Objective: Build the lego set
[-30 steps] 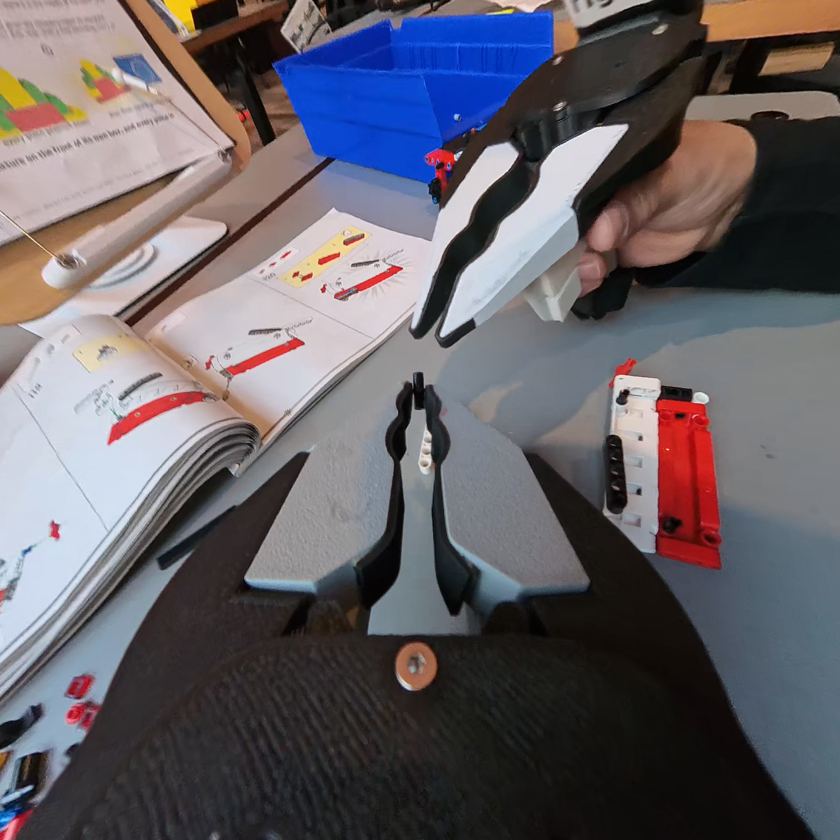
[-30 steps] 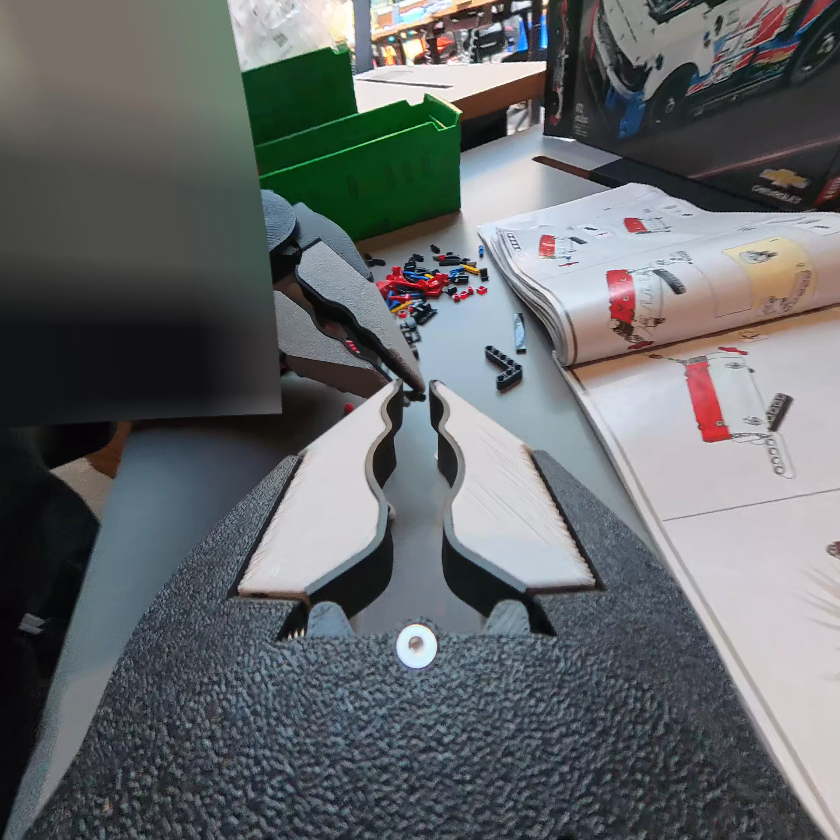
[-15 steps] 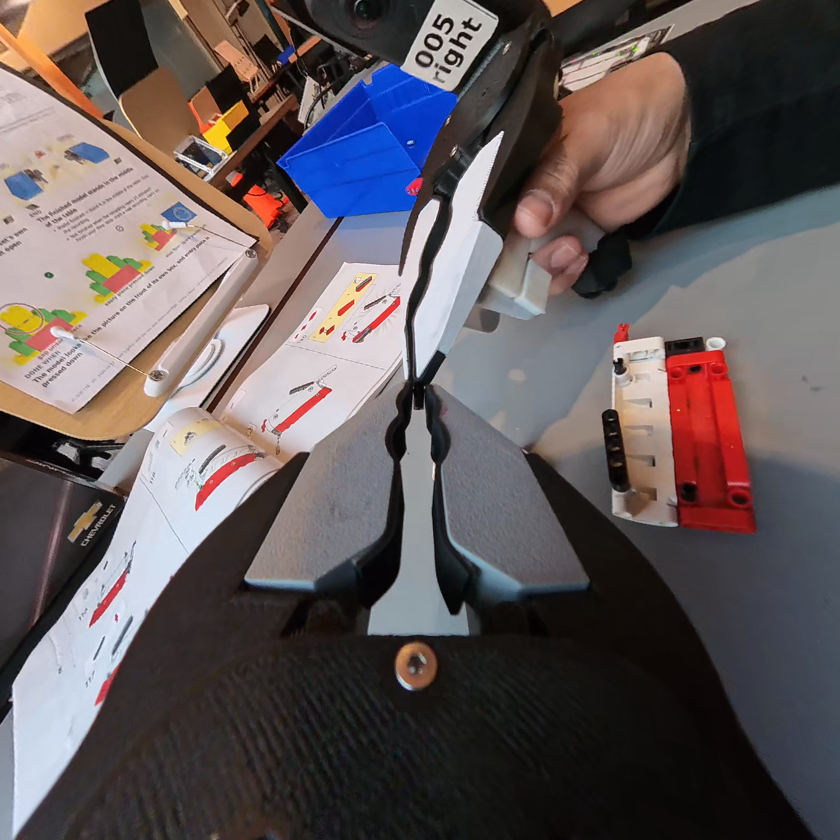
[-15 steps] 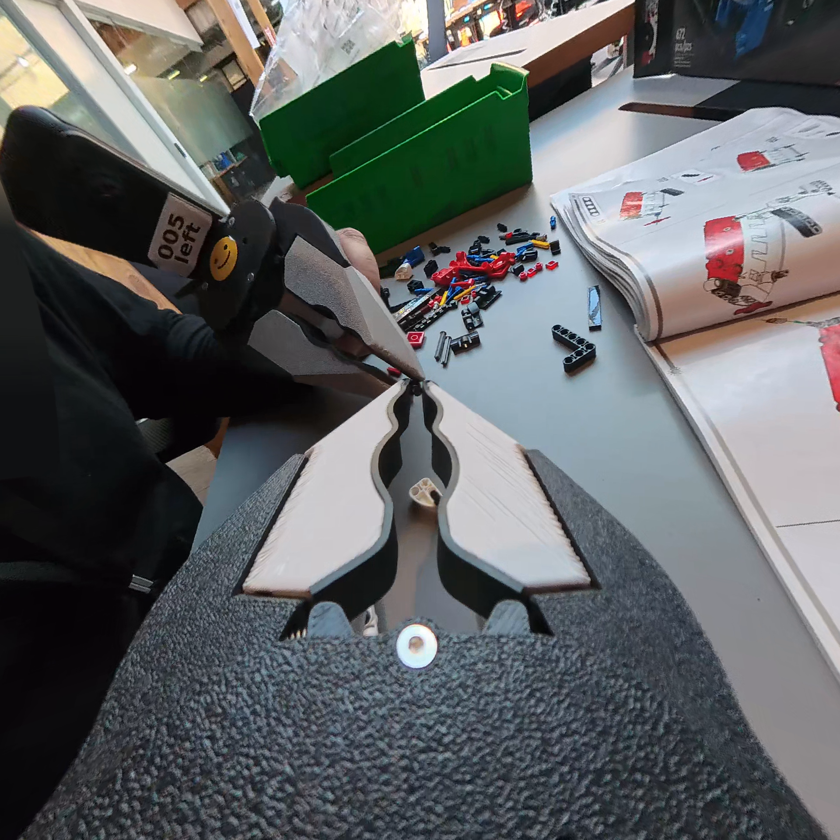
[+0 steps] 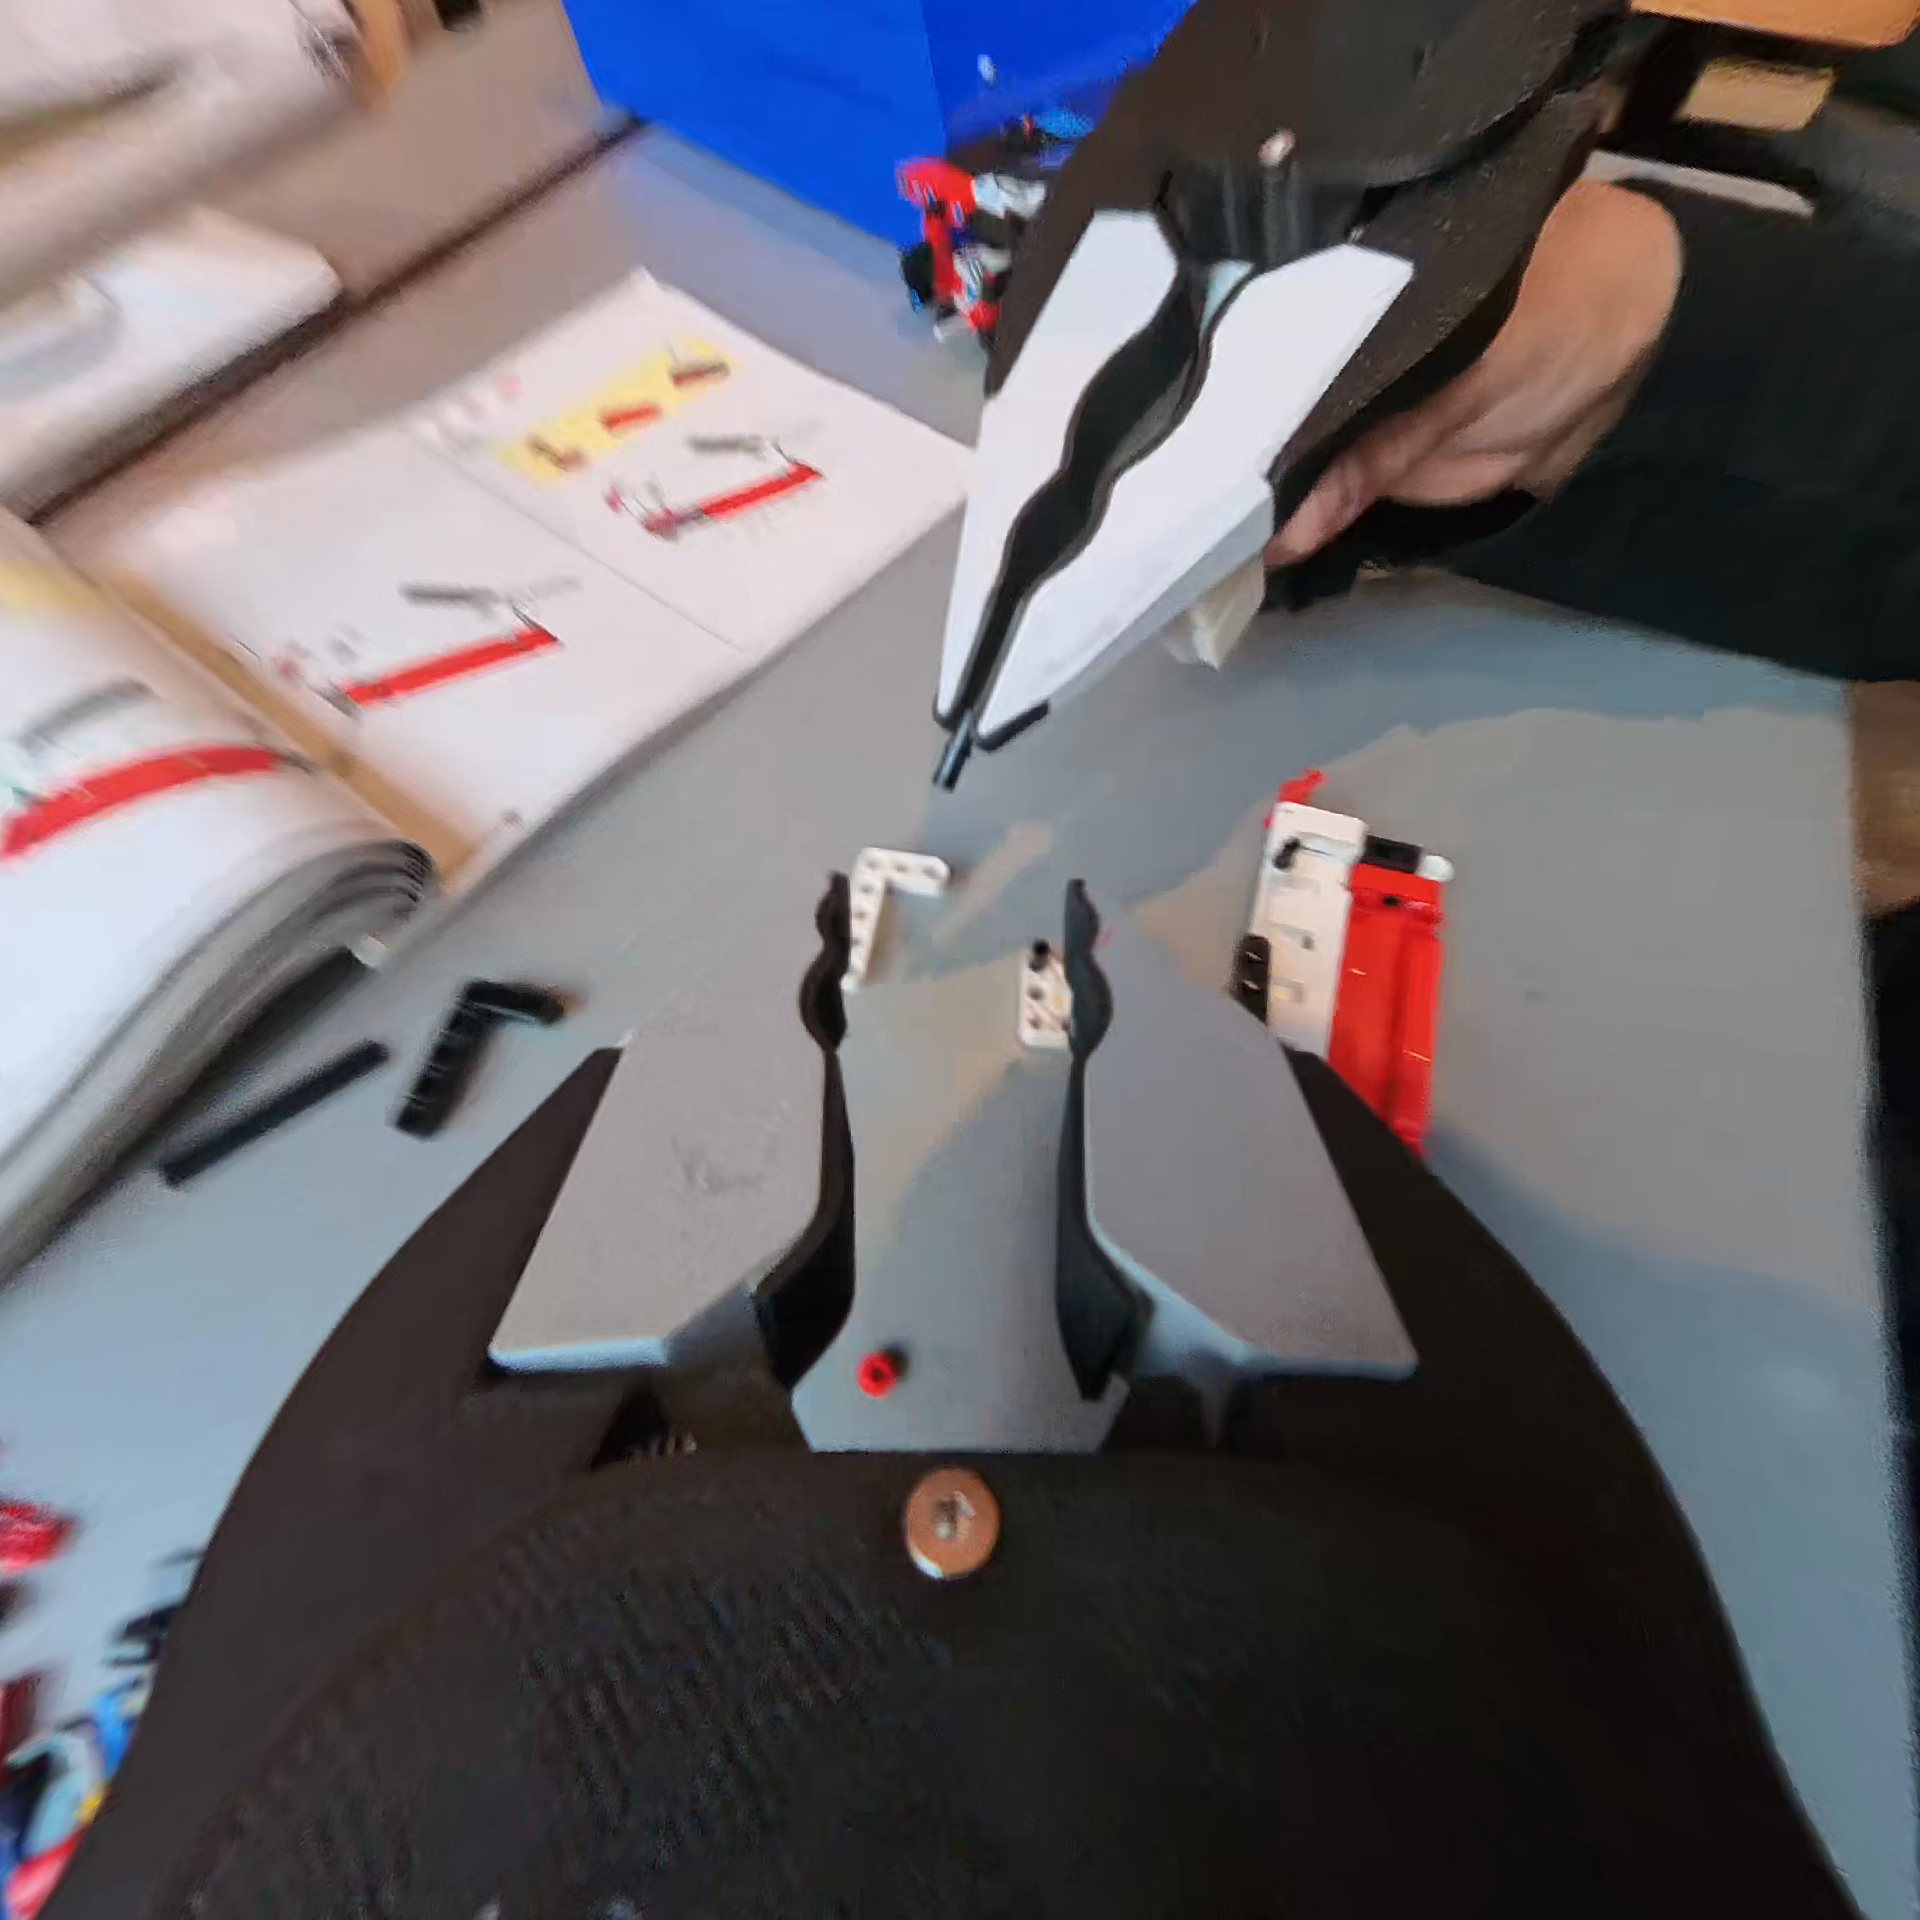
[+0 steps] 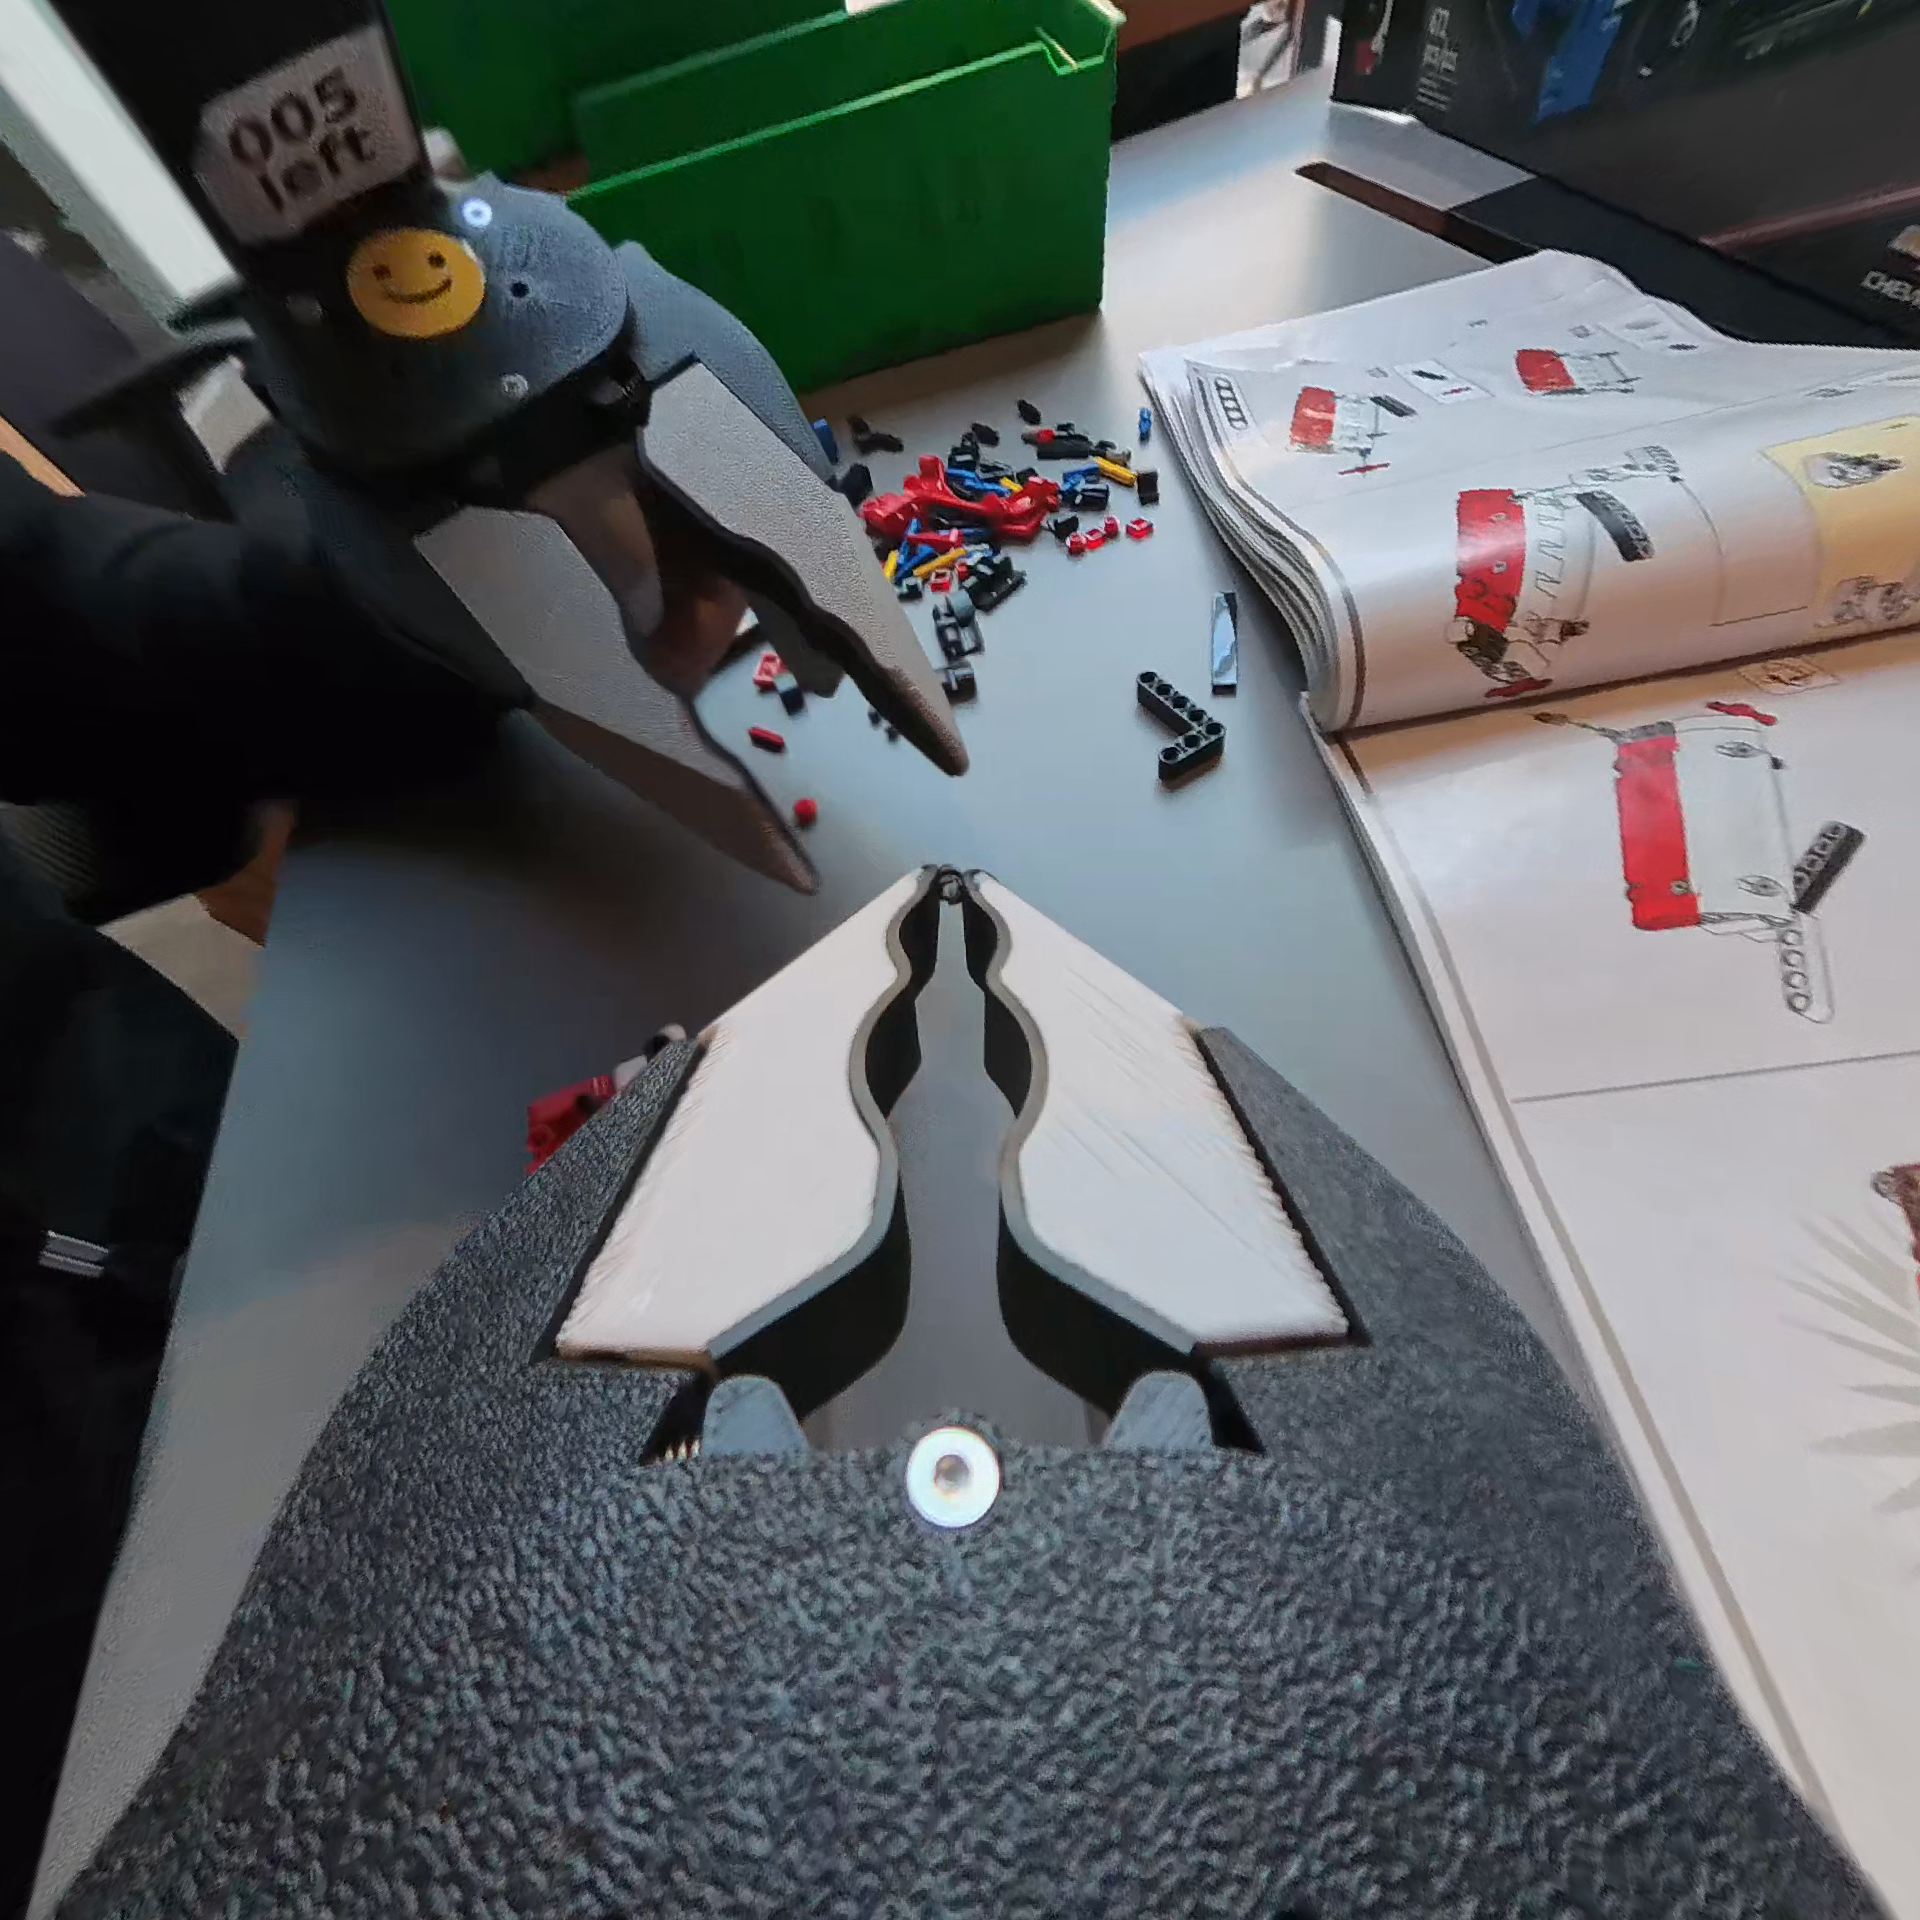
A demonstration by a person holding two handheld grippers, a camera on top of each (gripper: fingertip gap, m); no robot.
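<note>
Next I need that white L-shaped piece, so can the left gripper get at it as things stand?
Probably yes: the left gripper is open, and the white L-shaped piece lies uncovered on the table by its fingertips.

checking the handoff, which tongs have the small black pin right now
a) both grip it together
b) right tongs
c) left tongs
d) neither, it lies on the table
b: the right tongs are shut on the small black pin, which pokes out past their tips, while the left tongs stand open with nothing between the fingers.
</note>
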